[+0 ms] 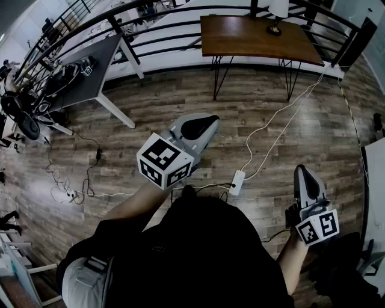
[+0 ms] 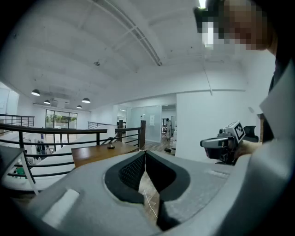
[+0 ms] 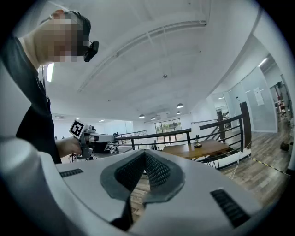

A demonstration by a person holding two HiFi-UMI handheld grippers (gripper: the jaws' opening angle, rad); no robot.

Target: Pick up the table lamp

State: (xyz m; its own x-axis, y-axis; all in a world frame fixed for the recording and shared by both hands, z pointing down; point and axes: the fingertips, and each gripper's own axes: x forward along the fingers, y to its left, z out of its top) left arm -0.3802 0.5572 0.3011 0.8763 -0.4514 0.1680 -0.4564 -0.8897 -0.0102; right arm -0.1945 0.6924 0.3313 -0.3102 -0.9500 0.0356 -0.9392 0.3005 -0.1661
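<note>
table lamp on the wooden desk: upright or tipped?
Upright. The white-shaded table lamp stands on its dark base near the far edge of the brown wooden desk, shade straight above the base.

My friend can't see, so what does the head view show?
A person holds the left gripper and right gripper, both shut and empty, above a wood floor. The lamp stands far off on a table.

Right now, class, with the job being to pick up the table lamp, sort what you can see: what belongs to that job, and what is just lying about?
Belongs to the job:
- table lamp, standing on the wooden table
- left gripper and right gripper, both shut and empty

Just lying about:
- grey table
- power strip on the floor
- white cable
</note>
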